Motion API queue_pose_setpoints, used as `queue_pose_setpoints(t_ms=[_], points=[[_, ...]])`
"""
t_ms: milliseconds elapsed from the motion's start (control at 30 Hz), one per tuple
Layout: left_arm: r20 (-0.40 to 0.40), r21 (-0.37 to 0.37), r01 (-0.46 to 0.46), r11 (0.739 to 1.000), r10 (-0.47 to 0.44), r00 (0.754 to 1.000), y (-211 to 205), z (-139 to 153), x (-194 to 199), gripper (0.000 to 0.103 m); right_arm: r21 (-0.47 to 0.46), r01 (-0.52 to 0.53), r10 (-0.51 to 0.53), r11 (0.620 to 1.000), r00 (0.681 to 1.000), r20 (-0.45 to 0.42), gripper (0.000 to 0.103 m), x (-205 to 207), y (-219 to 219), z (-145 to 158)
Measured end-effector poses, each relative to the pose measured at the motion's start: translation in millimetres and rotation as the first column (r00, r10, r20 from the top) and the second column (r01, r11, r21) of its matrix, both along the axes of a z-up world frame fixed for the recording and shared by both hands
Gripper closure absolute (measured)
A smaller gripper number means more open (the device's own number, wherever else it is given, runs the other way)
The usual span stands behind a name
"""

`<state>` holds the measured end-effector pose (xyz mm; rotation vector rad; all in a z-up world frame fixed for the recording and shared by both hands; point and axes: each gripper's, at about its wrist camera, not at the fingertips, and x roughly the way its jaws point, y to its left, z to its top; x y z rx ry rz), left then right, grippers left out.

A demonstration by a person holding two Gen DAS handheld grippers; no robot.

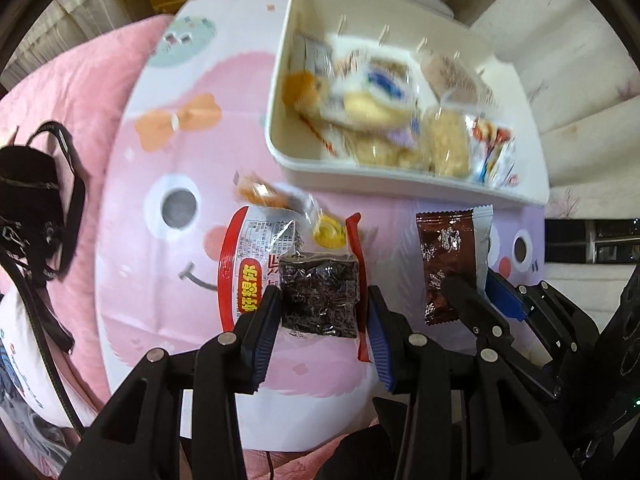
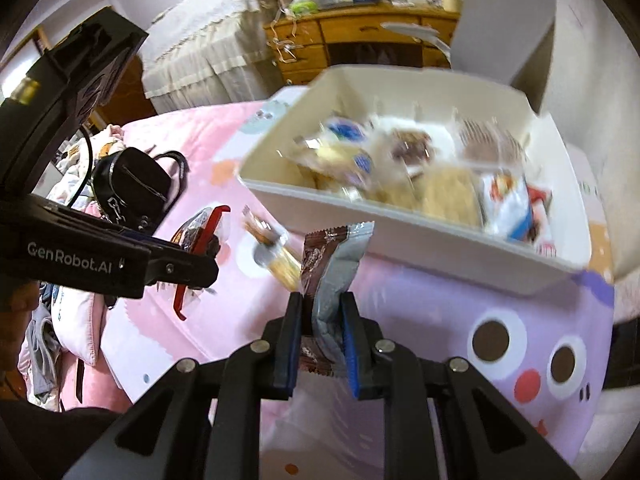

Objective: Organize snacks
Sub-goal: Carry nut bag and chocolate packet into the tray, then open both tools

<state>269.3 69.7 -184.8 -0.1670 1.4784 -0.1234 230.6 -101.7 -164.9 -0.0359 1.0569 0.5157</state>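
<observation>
My left gripper is shut on a clear packet with red edges and dark contents, held above the cartoon mat. In the right wrist view that packet hangs edge-on from the left gripper. My right gripper is shut on a brown and silver packet, which stands upright between the pads. From the left wrist view, the brown packet and the right gripper are at the right. Just behind both stands a white bin holding several wrapped snacks. A small orange packet lies on the mat in front of the bin.
The mat lies on a pink blanket. A black strapped bag sits at the left, off the mat. A wooden dresser and a grey upright object stand behind the bin.
</observation>
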Motion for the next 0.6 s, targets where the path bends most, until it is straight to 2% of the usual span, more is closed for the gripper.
queue_pose_setpoints(t_ms=[200,367,600], points=[[0.091,-0.002,0.022,1.0,-0.022,0.996,9.7,44.5,19.1,0.063,-0.008,0.011,-0.01,1.0,0.998,0.068,0.085,18.0,-1.2,25.6],[0.156,-0.02,0.036,0.999,-0.032,0.987,1.3,66.8,38.7,0.062,-0.016,0.049,-0.047,0.999,0.99,0.13,0.085,38.7,-10.9,44.2],[0.197,-0.026,0.059,0.998,-0.053,0.979,-23.7,71.3,66.5,0.062,-0.035,0.104,-0.096,0.994,0.979,0.182,0.084,64.5,-32.5,55.6]])
